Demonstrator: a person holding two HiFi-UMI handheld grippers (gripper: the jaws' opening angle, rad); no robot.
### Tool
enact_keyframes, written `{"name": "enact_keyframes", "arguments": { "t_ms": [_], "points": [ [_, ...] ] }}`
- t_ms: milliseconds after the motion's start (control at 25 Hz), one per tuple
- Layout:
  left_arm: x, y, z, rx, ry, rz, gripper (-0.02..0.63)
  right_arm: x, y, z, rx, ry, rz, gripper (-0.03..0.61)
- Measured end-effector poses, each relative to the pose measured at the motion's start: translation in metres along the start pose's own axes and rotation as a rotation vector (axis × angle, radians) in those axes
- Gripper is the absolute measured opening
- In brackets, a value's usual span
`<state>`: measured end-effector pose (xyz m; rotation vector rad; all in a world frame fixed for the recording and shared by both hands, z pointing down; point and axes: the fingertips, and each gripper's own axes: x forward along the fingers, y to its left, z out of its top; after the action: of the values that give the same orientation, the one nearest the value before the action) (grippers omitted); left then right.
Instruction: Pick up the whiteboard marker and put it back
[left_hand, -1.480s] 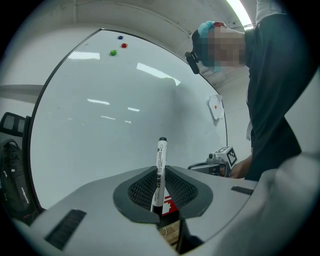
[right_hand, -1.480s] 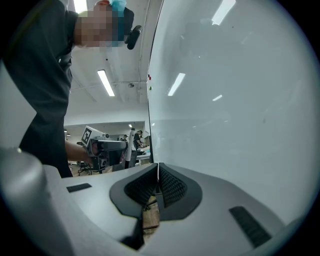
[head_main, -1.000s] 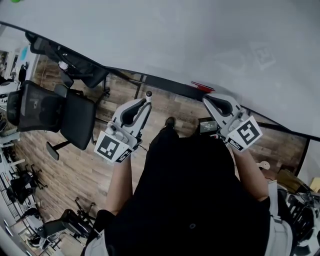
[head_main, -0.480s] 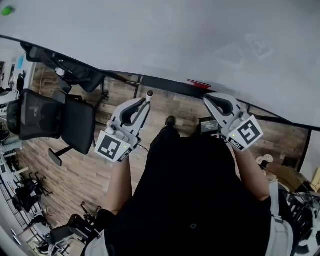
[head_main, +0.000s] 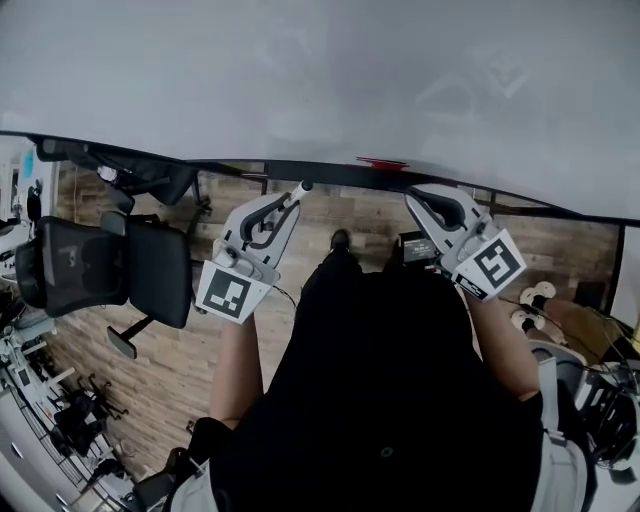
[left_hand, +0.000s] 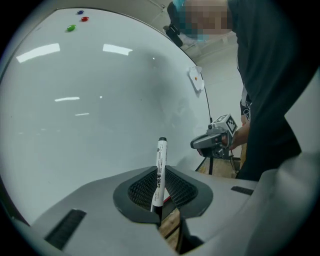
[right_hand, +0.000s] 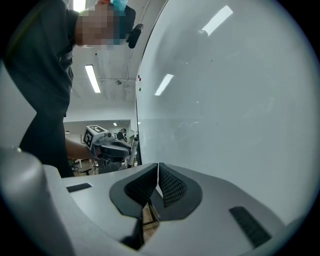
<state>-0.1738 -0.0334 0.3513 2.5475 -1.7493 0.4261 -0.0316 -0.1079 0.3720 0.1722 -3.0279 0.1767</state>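
So right now your left gripper (left_hand: 160, 187) is clamped on the white whiteboard marker with the black tip (left_hand: 160, 165). It's grabbing low on the barrel, so most of the marker pokes out past the jaws, close to the big glossy white whiteboard (head_main: 320, 80). Your right gripper (right_hand: 158, 181) has its jaws pinched together with nothing in them and hangs off to the side, which is fine, just leave it there. I'd say you're on the put-it-back part. The obvious home is the thin black tray ledge (head_main: 330, 172) along the board's bottom edge, where a small red thing (head_main: 382, 162) lies (too small to tell what). My tip: roll your wrist so the marker runs along the ledge instead of pointing at the board. Lower it till the barrel actually rests there, then ease the jaws apart slowly. It looks round and slick, so it'll probably roll off if you let go early.
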Motion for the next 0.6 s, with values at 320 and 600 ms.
{"name": "enact_keyframes", "arguments": {
  "t_ms": [320,600],
  "points": [
    [0.042,-0.018,-0.013,0.216,0.117,-0.129,0.061,-0.033,-0.014,-0.009,0.013,0.0,-0.116,0.02],
    [0.074,-0.011,-0.054,0.323,0.21,-0.2,0.061,-0.045,-0.026,-0.014,0.059,0.0,-0.245,0.02]
  ]
}}
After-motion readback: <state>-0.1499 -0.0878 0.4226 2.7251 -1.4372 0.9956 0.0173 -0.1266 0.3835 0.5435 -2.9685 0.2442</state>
